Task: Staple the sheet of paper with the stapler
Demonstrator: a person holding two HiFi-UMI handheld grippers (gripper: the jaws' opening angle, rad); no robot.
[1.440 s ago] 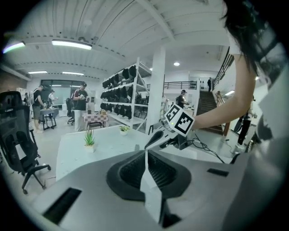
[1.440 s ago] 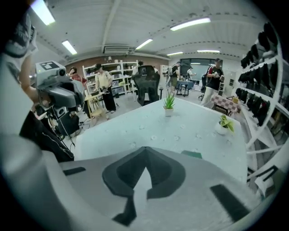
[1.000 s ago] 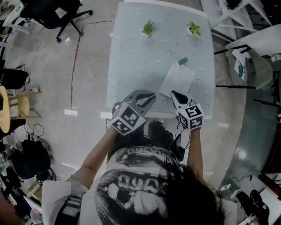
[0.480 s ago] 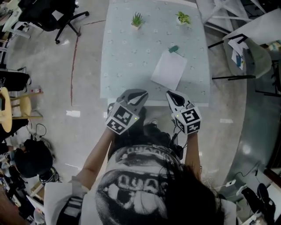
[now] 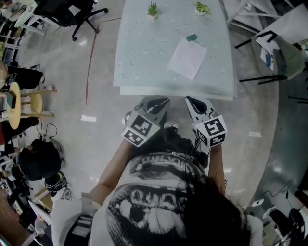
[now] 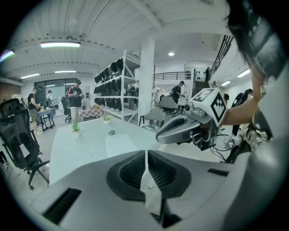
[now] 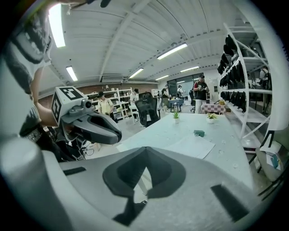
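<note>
The white sheet of paper (image 5: 186,58) lay flat on the pale, speckled rectangular worktop (image 5: 144,57), towards its right side, with the small dark-green stapler (image 5: 191,37) at the sheet's far corner. The grey left gripper (image 5: 161,101) and the grey right gripper (image 5: 191,101) hung side by side over the floor just short of the worktop's near edge. Each had its jaws closed together on nothing, well apart from the sheet and stapler.

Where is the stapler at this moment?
In the head view, the stapler lies on the table, right of centre, at the far corner of the sheet, with the right-hand plant beyond it.
</note>
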